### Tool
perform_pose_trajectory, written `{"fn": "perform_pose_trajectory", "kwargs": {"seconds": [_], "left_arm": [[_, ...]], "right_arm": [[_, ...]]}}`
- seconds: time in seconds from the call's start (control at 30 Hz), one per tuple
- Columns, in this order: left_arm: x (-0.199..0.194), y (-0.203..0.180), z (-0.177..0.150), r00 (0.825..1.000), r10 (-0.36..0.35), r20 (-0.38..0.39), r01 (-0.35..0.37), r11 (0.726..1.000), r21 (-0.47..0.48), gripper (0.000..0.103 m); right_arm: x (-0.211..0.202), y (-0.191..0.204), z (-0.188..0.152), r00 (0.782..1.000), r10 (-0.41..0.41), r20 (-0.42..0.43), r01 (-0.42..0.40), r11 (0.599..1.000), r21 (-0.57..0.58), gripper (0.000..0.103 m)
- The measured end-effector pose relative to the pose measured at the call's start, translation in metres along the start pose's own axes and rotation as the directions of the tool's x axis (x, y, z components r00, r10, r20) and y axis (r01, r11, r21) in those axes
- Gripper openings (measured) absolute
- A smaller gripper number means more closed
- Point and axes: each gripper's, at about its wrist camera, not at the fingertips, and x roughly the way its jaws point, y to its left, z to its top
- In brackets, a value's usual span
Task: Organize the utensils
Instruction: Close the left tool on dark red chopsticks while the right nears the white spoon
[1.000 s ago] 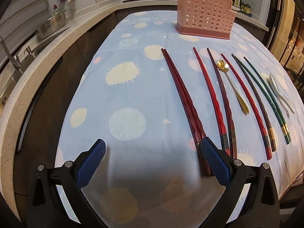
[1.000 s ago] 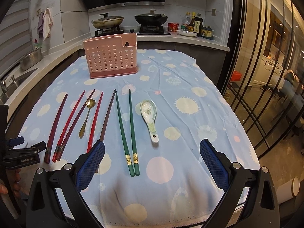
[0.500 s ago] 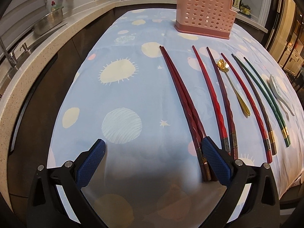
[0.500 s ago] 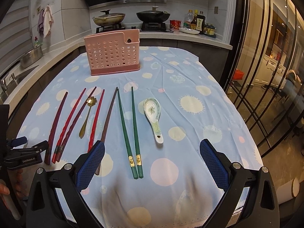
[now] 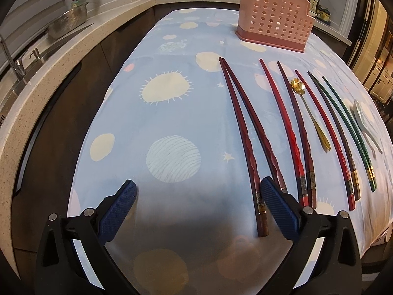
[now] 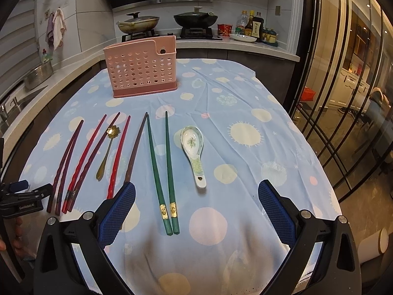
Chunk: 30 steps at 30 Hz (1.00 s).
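Observation:
A pink perforated utensil holder (image 6: 141,67) stands at the far side of the blue dotted tablecloth (image 6: 245,172); it also shows in the left wrist view (image 5: 273,25). Laid in a row are a dark red chopstick pair (image 5: 248,132), more red and brown chopsticks (image 5: 292,132), a gold flower spoon (image 6: 106,151), green chopsticks (image 6: 162,172) and a white ceramic spoon (image 6: 194,150). My left gripper (image 5: 197,196) is open, its right finger beside the dark red pair's handles. My right gripper (image 6: 196,196) is open above the green chopsticks' handles.
A stone counter with a sink and a metal colander (image 5: 70,22) runs along the left. A stove with pans (image 6: 167,22) and bottles (image 6: 253,25) stands behind the table. Glass doors (image 6: 343,98) are on the right.
My left gripper has moved forward and slightly left, so the dark red pair's handles now lie just inside its right finger. My right gripper has edged forward over the table.

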Motion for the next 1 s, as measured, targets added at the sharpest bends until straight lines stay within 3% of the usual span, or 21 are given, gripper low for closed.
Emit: {"fn": "perform_pose_trajectory", "kwargs": {"seconds": [0.1, 0.17, 0.27, 0.4, 0.47, 0.57, 0.7, 1.0], "left_arm": [[-0.001, 0.001, 0.0, 1.0, -0.022, -0.007, 0.022, 1.0, 0.0, 0.091], [-0.003, 0.002, 0.0, 0.999, -0.051, -0.016, 0.051, 0.999, -0.001, 0.082], [-0.005, 0.002, -0.001, 0.996, -0.089, -0.023, 0.089, 0.996, 0.002, 0.069], [-0.007, 0.002, -0.002, 0.993, -0.112, -0.028, 0.113, 0.994, 0.005, 0.054], [-0.007, 0.002, -0.002, 0.992, -0.117, -0.034, 0.118, 0.993, 0.01, 0.04], [-0.007, 0.002, -0.002, 0.992, -0.123, -0.038, 0.123, 0.992, 0.014, 0.035], [-0.011, 0.002, 0.004, 0.983, -0.177, -0.051, 0.176, 0.984, -0.021, 0.036], [-0.002, -0.019, 0.008, 0.983, -0.177, -0.053, 0.178, 0.984, 0.027, 0.04]], "right_arm": [[0.007, -0.002, 0.003, 1.0, 0.005, 0.005, -0.005, 1.0, -0.003, 0.096], [0.012, -0.004, 0.007, 1.0, 0.008, 0.011, -0.008, 1.0, -0.002, 0.096], [0.021, -0.007, 0.016, 1.0, 0.027, 0.012, -0.028, 1.0, 0.005, 0.086], [0.039, -0.01, 0.025, 0.998, 0.061, -0.007, -0.061, 0.998, 0.024, 0.059], [0.05, -0.014, 0.027, 0.996, 0.081, -0.027, -0.08, 0.996, 0.048, 0.046], [0.066, -0.019, 0.027, 0.99, 0.12, -0.067, -0.114, 0.989, 0.089, 0.036], [0.074, -0.022, 0.024, 0.985, 0.149, -0.092, -0.137, 0.983, 0.121, 0.036], [0.086, -0.021, 0.019, 0.98, 0.155, -0.126, -0.14, 0.983, 0.12, 0.036]]}}
